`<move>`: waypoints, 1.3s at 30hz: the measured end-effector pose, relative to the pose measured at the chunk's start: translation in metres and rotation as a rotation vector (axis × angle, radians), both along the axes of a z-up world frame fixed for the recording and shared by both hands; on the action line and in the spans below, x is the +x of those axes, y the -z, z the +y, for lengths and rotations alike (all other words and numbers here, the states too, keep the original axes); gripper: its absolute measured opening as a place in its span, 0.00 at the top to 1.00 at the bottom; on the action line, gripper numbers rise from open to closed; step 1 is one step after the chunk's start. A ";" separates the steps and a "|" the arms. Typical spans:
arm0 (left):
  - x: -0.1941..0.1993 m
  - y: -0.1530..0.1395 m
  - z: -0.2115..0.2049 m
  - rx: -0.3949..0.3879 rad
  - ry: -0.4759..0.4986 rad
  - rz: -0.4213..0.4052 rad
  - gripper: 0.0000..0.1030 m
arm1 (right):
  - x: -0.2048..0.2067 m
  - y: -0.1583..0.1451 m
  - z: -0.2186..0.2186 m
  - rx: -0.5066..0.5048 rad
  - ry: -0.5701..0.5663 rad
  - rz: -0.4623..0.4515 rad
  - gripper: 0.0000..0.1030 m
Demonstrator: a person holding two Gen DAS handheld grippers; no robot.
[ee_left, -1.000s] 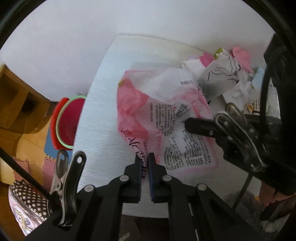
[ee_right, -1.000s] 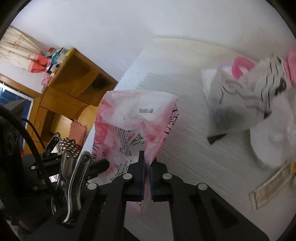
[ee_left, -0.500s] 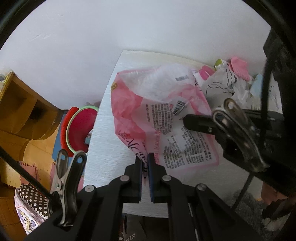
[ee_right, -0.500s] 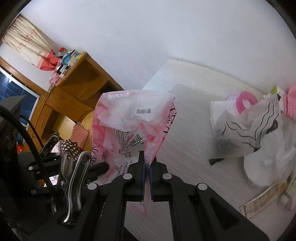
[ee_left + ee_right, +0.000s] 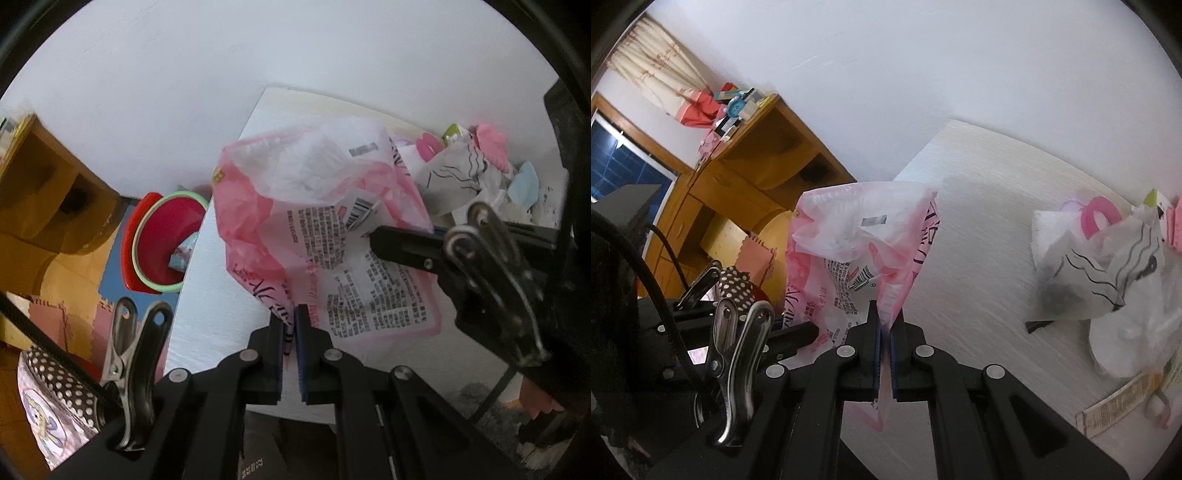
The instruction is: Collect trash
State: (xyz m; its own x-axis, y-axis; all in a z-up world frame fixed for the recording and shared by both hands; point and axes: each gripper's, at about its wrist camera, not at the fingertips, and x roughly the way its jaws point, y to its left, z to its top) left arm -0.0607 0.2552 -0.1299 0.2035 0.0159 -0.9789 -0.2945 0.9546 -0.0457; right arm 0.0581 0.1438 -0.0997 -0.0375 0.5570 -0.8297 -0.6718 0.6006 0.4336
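A pink and white plastic bag [image 5: 325,229] printed with black text hangs lifted above the white table [image 5: 221,302]. My left gripper [image 5: 290,317] is shut on the bag's lower edge. My right gripper [image 5: 885,325] is shut on another edge of the same bag [image 5: 857,236], and its black fingers [image 5: 402,247] reach in from the right in the left wrist view. A heap of trash lies at the table's far right: a crumpled white wrapper with black wavy lines [image 5: 1108,273], pink pieces [image 5: 1100,218] and a printed paper strip [image 5: 1119,406].
On the floor left of the table stands a red bin with a green rim [image 5: 166,240], a scrap lying inside. A wooden desk [image 5: 753,173] stands against the white wall. A polka-dot bag [image 5: 55,376] sits by the floor mats.
Both grippers rose with the bag, which now hangs higher off the table and stands more open. The views took in more of the wall and the bin.
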 end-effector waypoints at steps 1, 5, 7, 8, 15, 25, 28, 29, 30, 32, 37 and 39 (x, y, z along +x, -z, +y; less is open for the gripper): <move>0.000 0.002 0.002 -0.004 -0.009 0.002 0.94 | -0.001 -0.001 0.002 0.001 -0.005 -0.002 0.96; -0.004 0.003 0.012 0.002 -0.021 -0.014 0.94 | -0.005 -0.003 0.011 0.007 -0.023 -0.007 0.96; -0.005 0.003 0.015 0.020 -0.022 -0.019 0.94 | -0.005 -0.004 0.016 0.005 -0.030 -0.010 0.96; -0.006 0.002 0.017 0.021 -0.028 -0.024 0.94 | -0.005 -0.004 0.018 0.010 -0.034 -0.005 0.96; -0.013 -0.002 0.044 -0.014 -0.063 -0.044 0.94 | -0.010 -0.010 0.035 0.005 -0.076 -0.036 0.96; -0.020 -0.010 0.082 -0.004 -0.121 -0.085 0.94 | -0.014 -0.024 0.070 0.008 -0.131 -0.075 0.96; -0.022 -0.012 0.094 -0.007 -0.137 -0.099 0.94 | -0.015 -0.030 0.084 0.002 -0.149 -0.089 0.96; -0.023 -0.013 0.098 -0.005 -0.144 -0.106 0.94 | -0.014 -0.031 0.088 0.001 -0.156 -0.095 0.96; -0.023 -0.014 0.101 -0.005 -0.147 -0.109 0.94 | -0.014 -0.033 0.091 0.001 -0.161 -0.101 0.96; -0.022 -0.012 0.107 -0.005 -0.158 -0.114 0.94 | -0.015 -0.035 0.095 0.005 -0.160 -0.110 0.96; -0.024 -0.010 0.120 -0.008 -0.180 -0.123 0.94 | -0.015 -0.034 0.100 0.001 -0.150 -0.109 0.96; -0.025 -0.008 0.124 -0.016 -0.190 -0.127 0.94 | -0.015 -0.034 0.102 -0.005 -0.155 -0.112 0.96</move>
